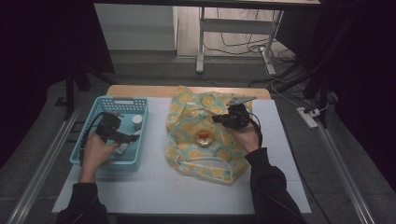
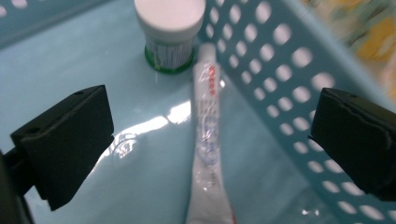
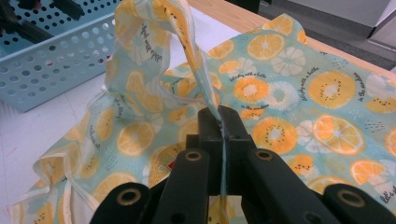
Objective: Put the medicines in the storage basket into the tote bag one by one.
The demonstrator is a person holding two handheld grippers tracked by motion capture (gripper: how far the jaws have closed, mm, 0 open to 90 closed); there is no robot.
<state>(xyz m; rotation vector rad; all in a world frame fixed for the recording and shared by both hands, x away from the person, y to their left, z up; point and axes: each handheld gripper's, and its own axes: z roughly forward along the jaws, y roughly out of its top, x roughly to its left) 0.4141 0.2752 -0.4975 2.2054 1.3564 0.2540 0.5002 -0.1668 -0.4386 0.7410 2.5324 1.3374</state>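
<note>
A fruit-print cloth bag lies on the white mat, with a small red and gold item showing in its opening. My right gripper is shut on the bag's upper edge and holds it lifted; the fabric runs down between the closed jaws. My left gripper sits inside the blue basket, open. Between its spread jaws lies a white tube on the basket floor, untouched. A white-capped jar stands just beyond the tube's far end.
The basket's perforated wall runs close along the tube's right side. The mat covers a wooden table; its far edge shows behind the basket. Cables and table legs stand on the floor beyond.
</note>
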